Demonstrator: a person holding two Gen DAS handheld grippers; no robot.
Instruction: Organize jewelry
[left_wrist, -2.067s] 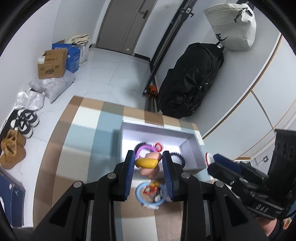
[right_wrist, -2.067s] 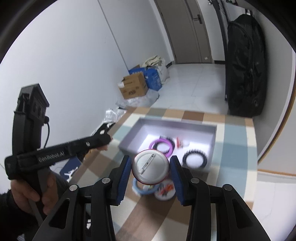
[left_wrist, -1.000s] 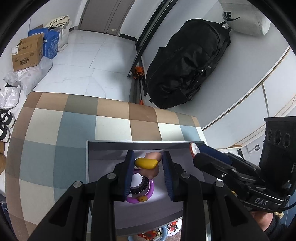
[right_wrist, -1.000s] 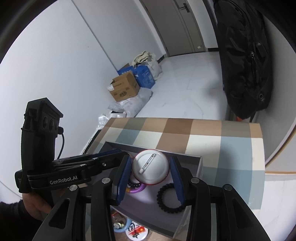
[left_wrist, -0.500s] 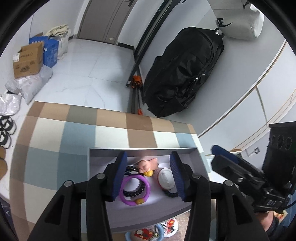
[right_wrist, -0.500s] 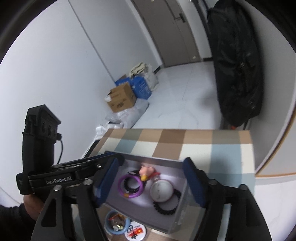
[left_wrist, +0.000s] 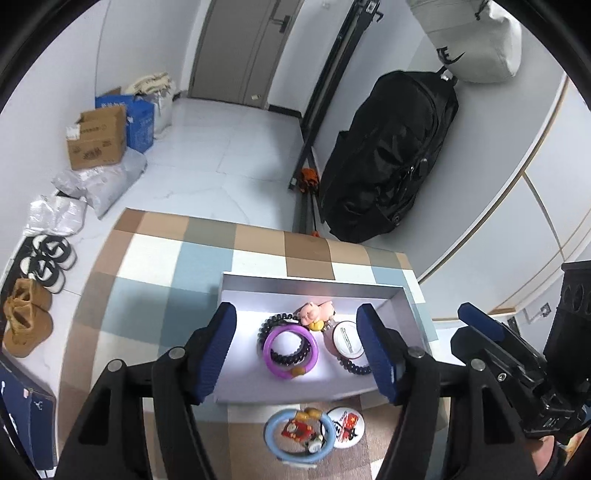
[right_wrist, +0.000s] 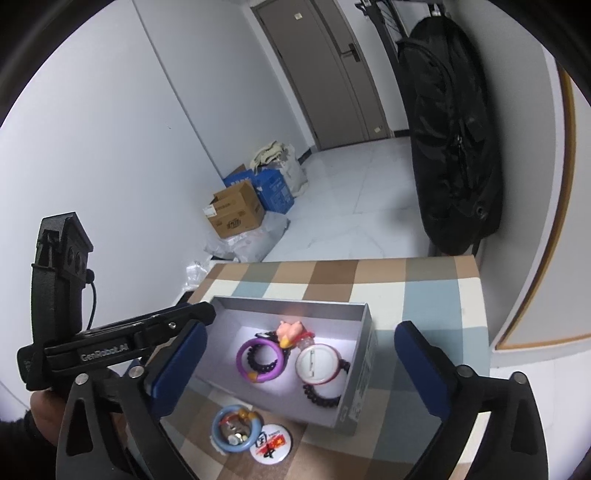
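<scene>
A grey box (left_wrist: 310, 284) (right_wrist: 364, 354) on the checked tablecloth holds a purple bangle (left_wrist: 290, 351) (right_wrist: 260, 356), black bead bracelets (left_wrist: 275, 322), a pink pig charm (left_wrist: 317, 312) (right_wrist: 290, 330) and a white pin badge lying face down (left_wrist: 346, 343) (right_wrist: 318, 365). On the cloth in front of the box lie a blue bangle (left_wrist: 297, 439) (right_wrist: 236, 428) around small trinkets and a printed badge (left_wrist: 345, 422) (right_wrist: 270, 442). My left gripper (left_wrist: 301, 352) is open and empty above the box. My right gripper (right_wrist: 301, 369) is open and empty, wide apart over the box.
The table (left_wrist: 155, 266) ends near the far edge, with floor beyond. Cardboard boxes (left_wrist: 98, 138), bags and shoes (left_wrist: 44, 258) lie on the floor at left. A black bag (left_wrist: 391, 155) leans on the right wall. Each gripper shows in the other's view (right_wrist: 110, 347) (left_wrist: 517, 362).
Both grippers opened and released the pig charm and the white badge into the box, then drew back and upward. The charm and badge now lie inside.
</scene>
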